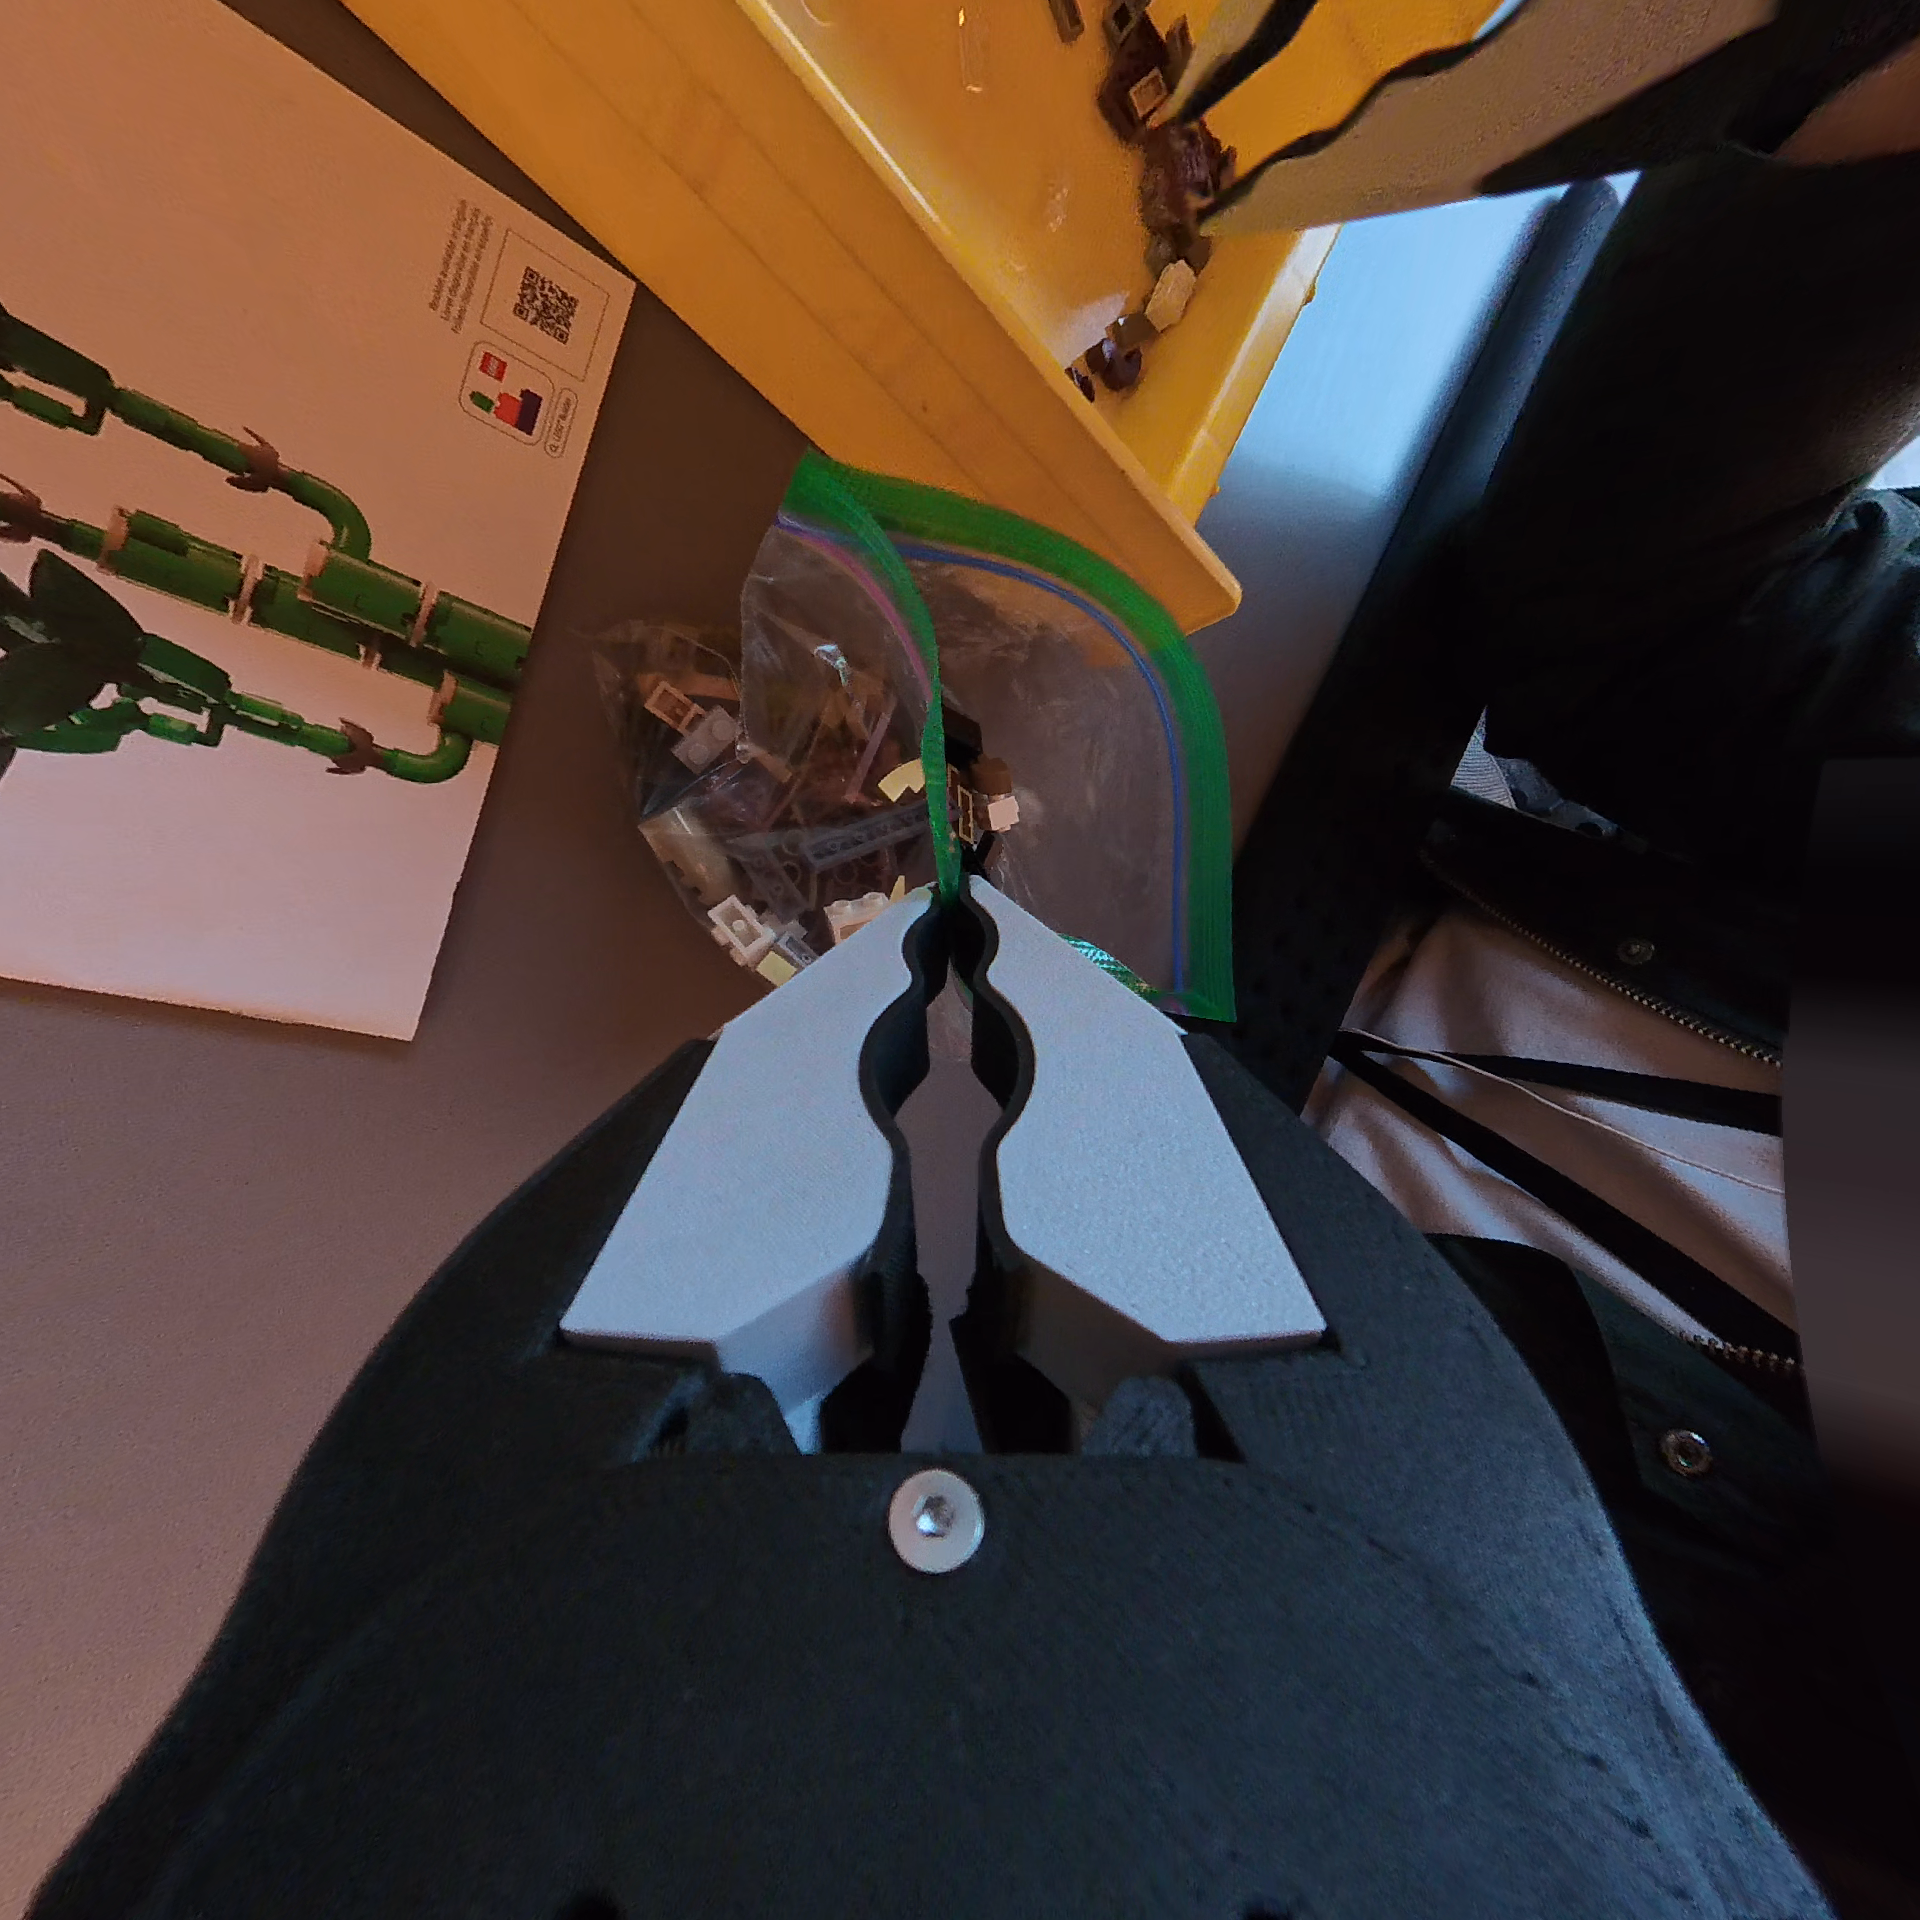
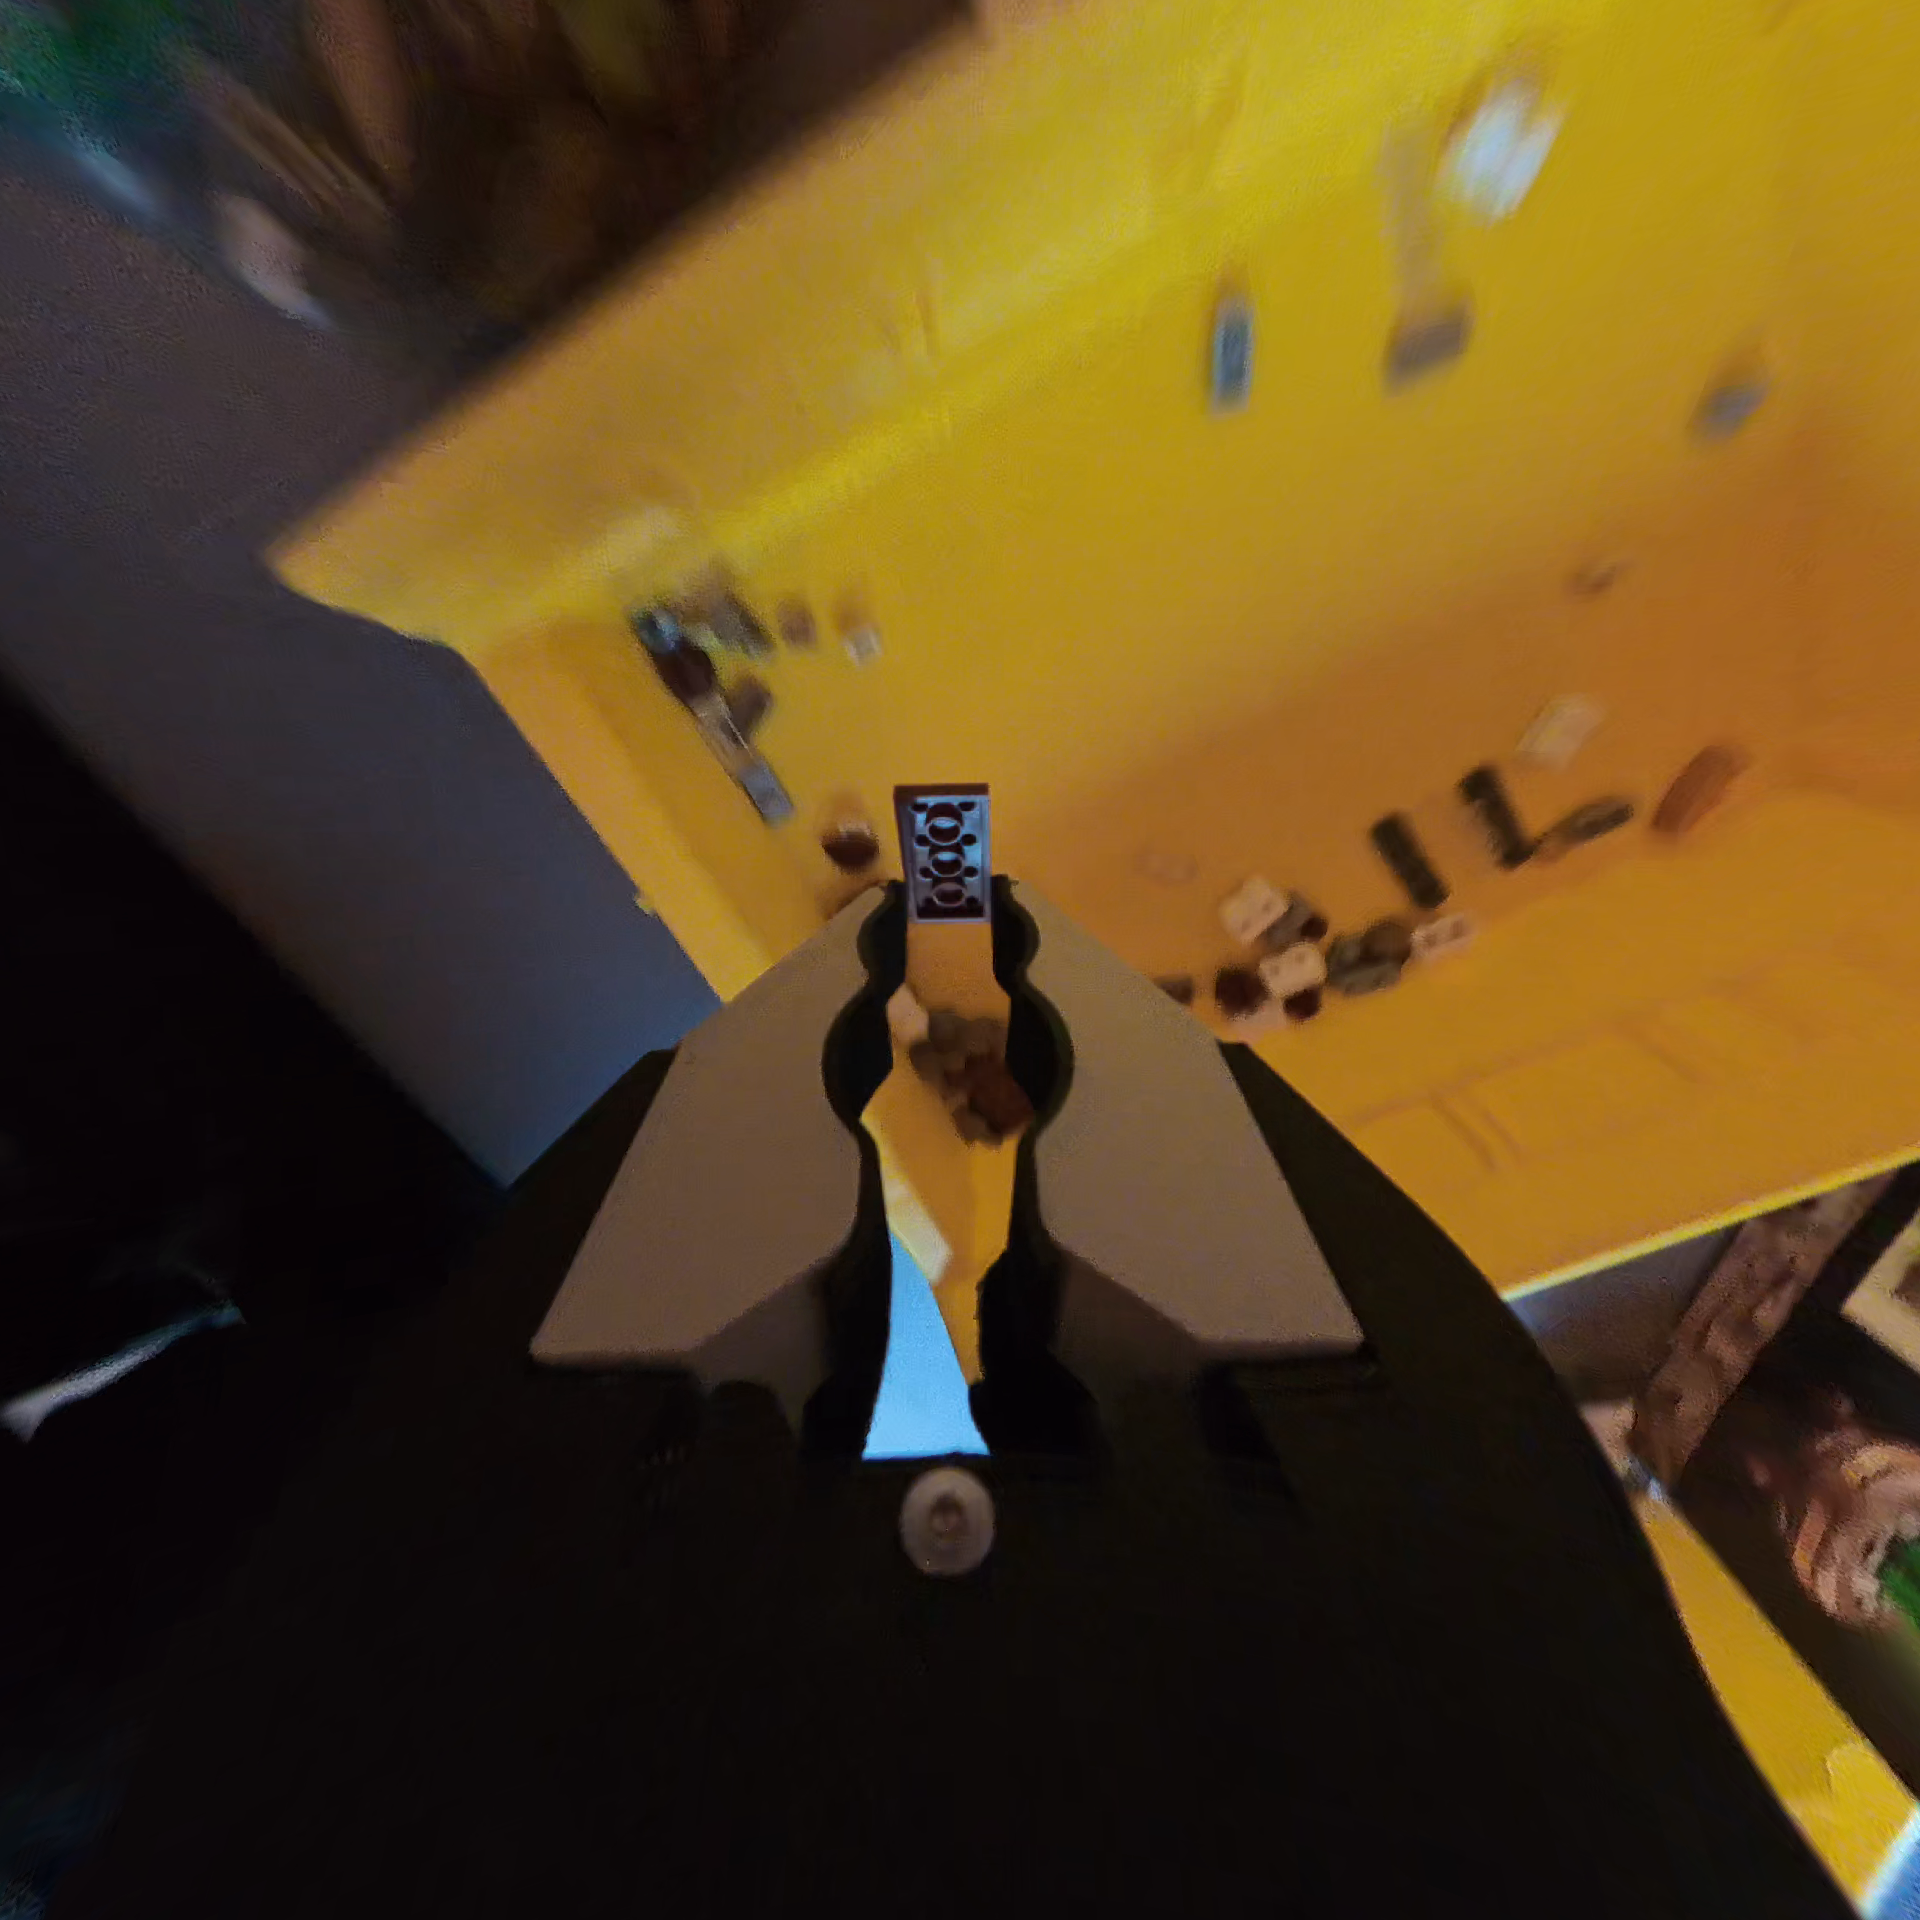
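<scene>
Two claws, both closed on something. My left gripper [image 1: 954, 914] has its tips pinched on the green zip edge [image 1: 935, 769] of a clear plastic bag [image 1: 831, 748], so the bag's mouth gapes just ahead of me, with the loose side of the zip arching off to the right. A jumble of small grey, tan and dark bricks [image 1: 748, 831] sits in the bag's belly, forward and a little left of my tips. Beyond the bag lies the yellow tray [image 1: 935, 343], its near corner just past the bag's mouth, and to the left a printed booklet [image 1: 260, 623] with green stems on it lies flat on the grey table [image 1: 208, 1247].

My right gripper [image 2: 948, 902] is narrow, clamped on the lower end of a small dark brick plate [image 2: 943, 850]. The plate's long axis runs straight out along my fingers, underside facing the camera. It hangs over the yellow tray's floor [image 2: 1039, 499], where scattered pieces [image 2: 1309, 956] lie to the right of my tips; this view is blurred. In the left wrist view that right gripper [image 1: 1475, 114] shows at the top right over the tray, well apart from the bag mouth.
</scene>
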